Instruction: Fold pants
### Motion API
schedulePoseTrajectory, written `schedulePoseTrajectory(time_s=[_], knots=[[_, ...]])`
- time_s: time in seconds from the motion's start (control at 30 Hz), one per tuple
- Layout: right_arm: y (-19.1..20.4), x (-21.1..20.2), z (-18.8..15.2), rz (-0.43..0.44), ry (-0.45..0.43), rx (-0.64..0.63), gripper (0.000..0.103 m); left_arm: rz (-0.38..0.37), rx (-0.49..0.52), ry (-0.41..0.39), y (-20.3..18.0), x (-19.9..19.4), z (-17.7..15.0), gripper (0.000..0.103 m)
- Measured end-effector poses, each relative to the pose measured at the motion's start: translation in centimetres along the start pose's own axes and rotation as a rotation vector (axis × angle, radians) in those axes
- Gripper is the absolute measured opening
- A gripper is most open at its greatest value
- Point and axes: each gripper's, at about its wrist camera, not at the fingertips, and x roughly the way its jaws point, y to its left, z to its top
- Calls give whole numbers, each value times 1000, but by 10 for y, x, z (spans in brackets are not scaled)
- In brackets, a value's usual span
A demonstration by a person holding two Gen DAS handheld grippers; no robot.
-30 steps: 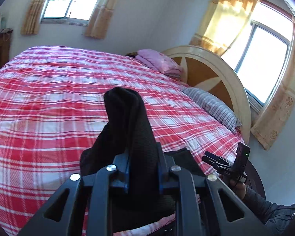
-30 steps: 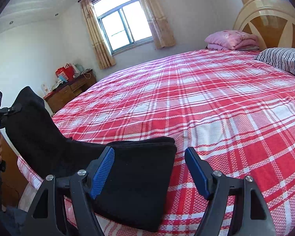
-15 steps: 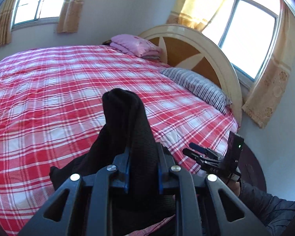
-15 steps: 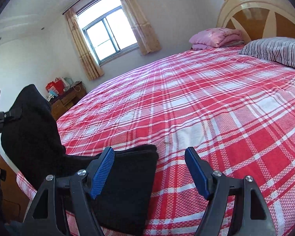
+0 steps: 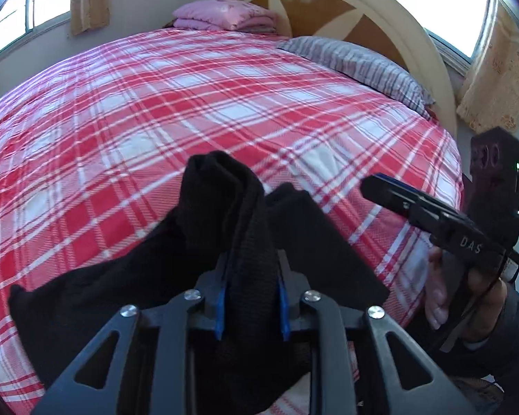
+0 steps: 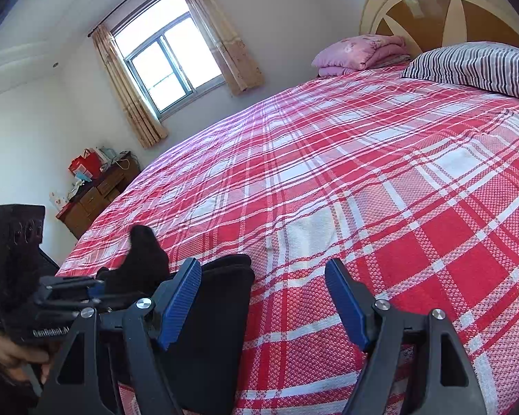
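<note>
Black pants (image 5: pixel 315 242) lie on the near edge of the red plaid bed (image 5: pixel 148 103). One bunched fold rises between the blue pads of my left gripper (image 5: pixel 252 266). Its jaws are opening, and the fabric still fills the gap and touches both pads. In the right wrist view the left gripper (image 6: pixel 72 290) sits low at the left, with the pants (image 6: pixel 218 311) flat beside it. My right gripper (image 6: pixel 262 269) stands wide open just above the bed (image 6: pixel 398 180); its left finger is over the pants' edge and nothing is gripped. From the left wrist view, the right gripper (image 5: pixel 380 190) reaches in from the right, held in a hand.
A folded pink blanket (image 5: pixel 225 14) and a striped pillow (image 5: pixel 363 65) lie by the round headboard (image 5: pixel 346 10) at the far end. A wooden cabinet (image 6: pixel 97 193) with clutter stands against the left wall. Curtained windows are behind.
My left gripper has swung right and sunk toward the bed with the pants fold, which now hangs lower over the flat layer. The right gripper has stayed open, almost in place.
</note>
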Motion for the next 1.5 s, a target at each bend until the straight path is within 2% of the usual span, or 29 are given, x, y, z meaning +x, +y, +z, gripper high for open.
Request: schedulePoseTrajectory(time_s=[0.07, 0.17, 0.23, 0.3, 0.37, 0.43, 0.53, 0.63, 0.7, 0.73, 0.77, 0.8, 0.83, 0.9, 1.0, 1.1, 1.2, 1.33, 1.5], knots=[[0, 0, 1, 2, -1, -2, 76, -26, 12, -1, -11, 1, -1, 34], [-1, -2, 1, 13, -7, 3, 76, -100, 41, -41, -25, -12, -6, 36], [-1, -4, 2, 35, -12, 9, 75, -111, 54, -77, -26, -25, -10, 36], [2, -6, 4, 72, -8, 5, 76, -95, 58, -127, -21, -44, -15, 41], [10, -7, 4, 108, 3, -15, 76, -71, 35, -189, -10, -64, -23, 60], [23, -7, 1, 152, 33, -45, 75, -22, 5, -244, 7, -81, -33, 70], [45, 0, -5, 206, 111, -100, 75, 89, -40, -276, 36, -92, -51, 71], [66, 5, -13, 238, 174, -146, 75, 284, -73, -262, 68, -89, -68, 73], [76, 10, -16, 250, 207, -173, 75, 330, -117, -237, 86, -82, -75, 73], [82, 13, -18, 237, 225, -191, 75, 328, -137, -234, 93, -80, -78, 73], [84, 16, -21, 225, 237, -200, 71, 324, -169, -230, 102, -77, -82, 73], [85, 19, -24, 210, 255, -211, 55, 326, -193, -226, 108, -75, -85, 73], [86, 21, -25, 194, 265, -221, 46, 330, -215, -221, 113, -72, -88, 73], [81, 22, -27, 165, 273, -222, 17, 328, -246, -211, 120, -68, -92, 73], [73, 16, -25, 173, 273, -209, 14, 308, -278, -215, 124, -67, -100, 73], [68, 1, -23, 168, 254, -209, 13, 312, -269, -221, 120, -69, -99, 73], [65, -10, -25, 144, 242, -215, 13, 308, -256, -227, 117, -69, -99, 73], [50, -9, -32, 98, 277, -190, 13, 314, -245, -211, 116, -62, -100, 76], [44, 1, -38, 67, 295, -207, 13, 314, -247, -190, 116, -54, -102, 88]])
